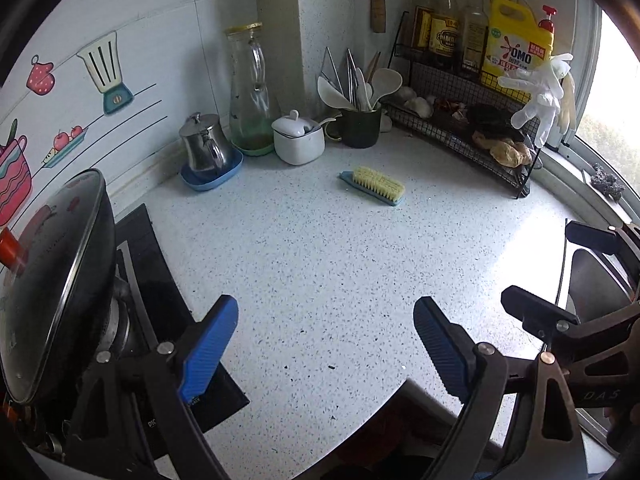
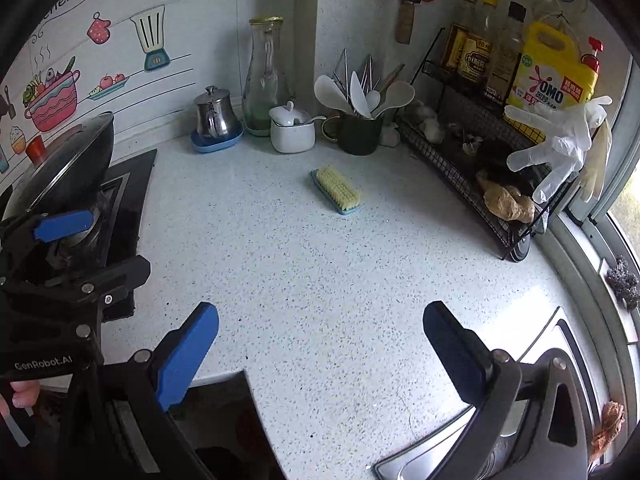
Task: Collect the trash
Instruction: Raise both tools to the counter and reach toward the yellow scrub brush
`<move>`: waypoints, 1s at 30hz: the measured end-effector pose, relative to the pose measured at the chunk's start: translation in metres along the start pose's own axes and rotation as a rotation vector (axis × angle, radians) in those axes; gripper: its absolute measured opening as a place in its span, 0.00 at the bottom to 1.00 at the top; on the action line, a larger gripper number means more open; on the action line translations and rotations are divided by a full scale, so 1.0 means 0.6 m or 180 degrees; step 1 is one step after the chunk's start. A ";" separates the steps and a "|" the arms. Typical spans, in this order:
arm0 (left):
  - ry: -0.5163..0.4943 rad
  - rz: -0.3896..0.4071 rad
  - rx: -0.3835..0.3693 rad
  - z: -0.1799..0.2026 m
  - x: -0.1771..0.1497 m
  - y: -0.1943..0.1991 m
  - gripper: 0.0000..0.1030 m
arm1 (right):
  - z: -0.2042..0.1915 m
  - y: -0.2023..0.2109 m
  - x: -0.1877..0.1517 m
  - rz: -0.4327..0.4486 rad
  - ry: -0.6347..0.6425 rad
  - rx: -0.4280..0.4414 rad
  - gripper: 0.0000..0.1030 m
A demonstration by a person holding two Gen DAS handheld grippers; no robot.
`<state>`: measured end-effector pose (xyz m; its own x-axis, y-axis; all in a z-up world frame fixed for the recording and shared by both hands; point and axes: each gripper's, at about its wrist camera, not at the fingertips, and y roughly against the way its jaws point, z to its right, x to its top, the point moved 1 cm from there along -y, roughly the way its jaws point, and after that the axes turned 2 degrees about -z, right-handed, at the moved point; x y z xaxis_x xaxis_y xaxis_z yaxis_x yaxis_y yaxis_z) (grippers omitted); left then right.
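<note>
— Two grippers are held over the counter (image 1: 320,248): left gripper (image 1: 326,344) and right gripper (image 2: 320,350), jaws spread wide, nothing grasped.

— Trash cannot be told apart; a brush (image 1: 376,186) is seen mid-counter, rack (image 1: 460,120) at right.

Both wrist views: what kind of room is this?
Almost certainly a home kitchen. A lidded wok sits on a stove at the left, a wire rack holds sauce bottles and yellow OMO detergent, and a sink lies at the right. Both grippers are open, empty.
</note>
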<state>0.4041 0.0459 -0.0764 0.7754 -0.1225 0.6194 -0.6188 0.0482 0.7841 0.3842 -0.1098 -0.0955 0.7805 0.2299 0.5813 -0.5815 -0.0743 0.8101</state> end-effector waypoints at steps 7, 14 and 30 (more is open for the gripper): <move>-0.0025 -0.0042 0.0021 -0.011 0.069 -0.050 0.89 | 0.024 -0.043 0.059 -0.0005 0.0030 0.0004 0.99; -0.0170 -0.0121 -0.0032 -0.026 0.136 -0.123 0.89 | 0.044 -0.106 0.119 -0.0055 -0.0108 -0.0062 0.99; -0.0245 -0.0537 -0.0059 -0.081 0.238 -0.310 0.89 | 0.081 -0.278 0.214 -0.0487 -0.0148 -0.0026 0.99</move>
<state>0.6360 0.0678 -0.1316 0.8557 -0.2059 0.4748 -0.4777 0.0386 0.8777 0.5923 -0.1151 -0.1524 0.8698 0.1929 0.4542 -0.4568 -0.0338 0.8889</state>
